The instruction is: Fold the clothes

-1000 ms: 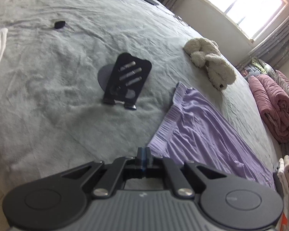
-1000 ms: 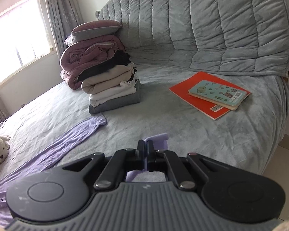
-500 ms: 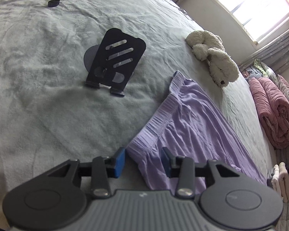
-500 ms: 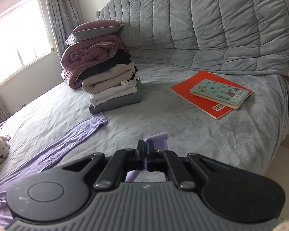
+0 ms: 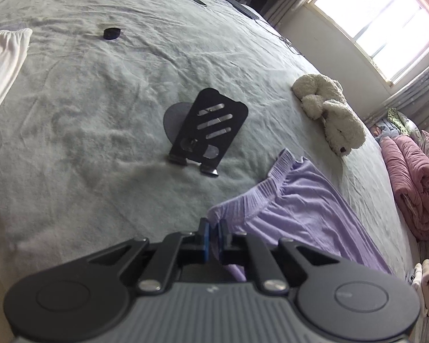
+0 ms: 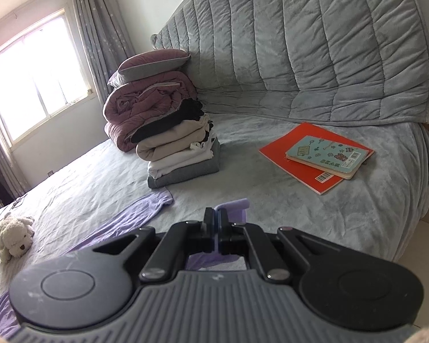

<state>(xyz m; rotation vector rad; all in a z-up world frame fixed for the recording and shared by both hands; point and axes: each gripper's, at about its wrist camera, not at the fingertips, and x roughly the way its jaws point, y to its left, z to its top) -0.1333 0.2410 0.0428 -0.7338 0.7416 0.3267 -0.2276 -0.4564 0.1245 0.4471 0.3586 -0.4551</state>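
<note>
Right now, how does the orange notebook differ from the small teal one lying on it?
The flat orange notebook is clearly the larger and lies directly on the grey bedspread; the teal notebook with cartoon drawings is smaller and rests on top of it. The orange cover is plain, while the teal one is decorated and reads BEAR. Both lie flat, closed, with a barcode label showing.

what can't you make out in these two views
- Left wrist view: the left hand-held gripper body hides the near part of the purple trousers.
- Left wrist view: the white cloth is cut off by the left edge.
- Right wrist view: the right hand-held gripper covers the trouser cloth under it.
</note>
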